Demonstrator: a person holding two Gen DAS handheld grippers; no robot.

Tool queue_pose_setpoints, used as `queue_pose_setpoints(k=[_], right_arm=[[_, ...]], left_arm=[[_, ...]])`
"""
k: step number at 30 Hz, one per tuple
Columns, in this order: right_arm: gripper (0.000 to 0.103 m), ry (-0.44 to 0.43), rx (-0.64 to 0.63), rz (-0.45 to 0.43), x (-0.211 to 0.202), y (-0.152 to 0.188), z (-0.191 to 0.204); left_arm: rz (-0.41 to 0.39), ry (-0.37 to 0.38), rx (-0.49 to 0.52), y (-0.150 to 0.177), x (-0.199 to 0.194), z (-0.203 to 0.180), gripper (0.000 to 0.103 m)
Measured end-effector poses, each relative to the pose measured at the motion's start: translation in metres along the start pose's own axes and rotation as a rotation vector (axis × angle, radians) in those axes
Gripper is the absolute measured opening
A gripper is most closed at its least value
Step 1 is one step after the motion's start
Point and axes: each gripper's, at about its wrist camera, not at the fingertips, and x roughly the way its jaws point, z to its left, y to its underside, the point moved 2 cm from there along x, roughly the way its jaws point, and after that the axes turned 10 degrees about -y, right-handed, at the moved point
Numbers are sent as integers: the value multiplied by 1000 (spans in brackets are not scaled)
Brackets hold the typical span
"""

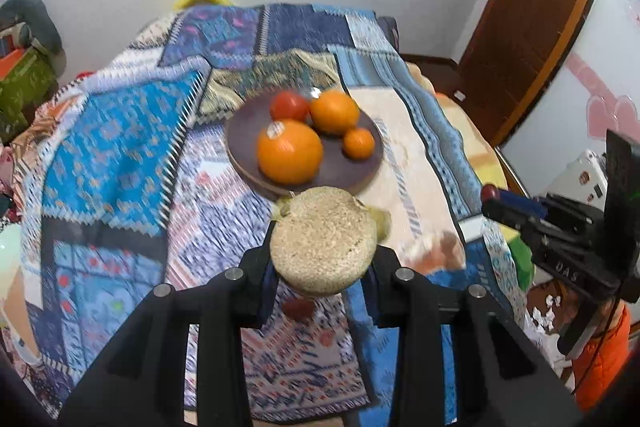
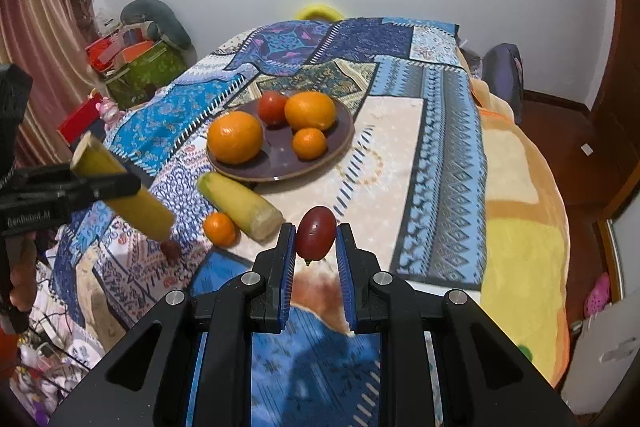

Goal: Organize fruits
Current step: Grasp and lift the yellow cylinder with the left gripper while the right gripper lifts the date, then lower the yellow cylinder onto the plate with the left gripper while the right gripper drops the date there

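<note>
patchwork cloth (image 2: 440, 147) under the plate (image 2: 340, 147), left tongs (image 1: 324, 259) around a cane piece (image 1: 324, 239), right tongs (image 2: 316, 243) around a small red fruit (image 2: 316, 233)

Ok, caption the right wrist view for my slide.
Right claw grips a small red fruit short of the plate of oranges.

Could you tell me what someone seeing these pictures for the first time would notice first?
Probably the dark plate of bright oranges and a tomato, mid-bed on the patchwork quilt. Next, both grippers are loaded: the right gripper clamps a small red fruit, the left gripper a yellow-green cane piece.
</note>
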Motion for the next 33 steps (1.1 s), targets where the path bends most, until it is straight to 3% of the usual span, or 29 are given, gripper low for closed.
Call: queue_pose_setpoints(k=[6, 17, 25, 33], right_arm=[[19, -20, -25, -12, 10, -18, 7], [19, -55, -73, -21, 37, -51, 17], [19, -75, -86, -6, 66, -65, 18], [19, -84, -71, 24, 97, -73, 9]], left_arm=[[-36, -52, 3, -28, 8, 19, 35], [-28, -116, -13, -73, 56, 48, 35], [-36, -221, 76, -100, 95, 40, 35], [-4, -223, 133, -107, 130, 20, 35]])
